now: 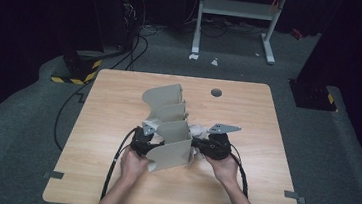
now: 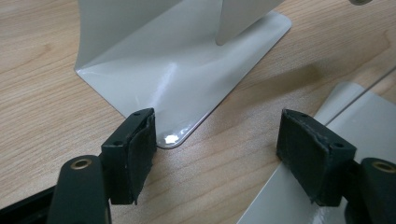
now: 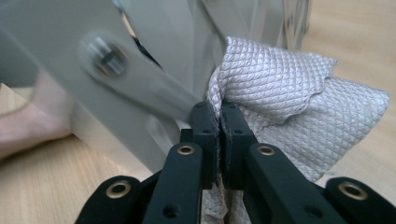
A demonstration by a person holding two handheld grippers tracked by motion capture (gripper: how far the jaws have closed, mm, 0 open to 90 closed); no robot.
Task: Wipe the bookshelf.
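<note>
A beige metal divider rack [image 1: 169,126] with several upright panels stands mid-table. My left gripper [image 1: 144,141] is at its left near corner. In the left gripper view that gripper [image 2: 217,130] is open, its jaws wide apart over bare wood, with the rack's glossy base plate [image 2: 187,74] just ahead of the left jaw and another panel [image 2: 369,112] by the right jaw. My right gripper [image 1: 205,145] is at the rack's right side, shut [image 3: 219,112] on a grey diamond-textured cloth [image 3: 289,93] pressed against the panels [image 3: 224,23]. The cloth [image 1: 198,130] bunches beside the rack.
The wooden table [image 1: 119,96] has a round cable hole [image 1: 216,92] at the back. A blurred grey plate with a bolt [image 3: 105,58] and a hand [image 3: 28,130] lie close to the right gripper. Cables [image 1: 67,116] and a white-legged stand [image 1: 238,9] are on the floor.
</note>
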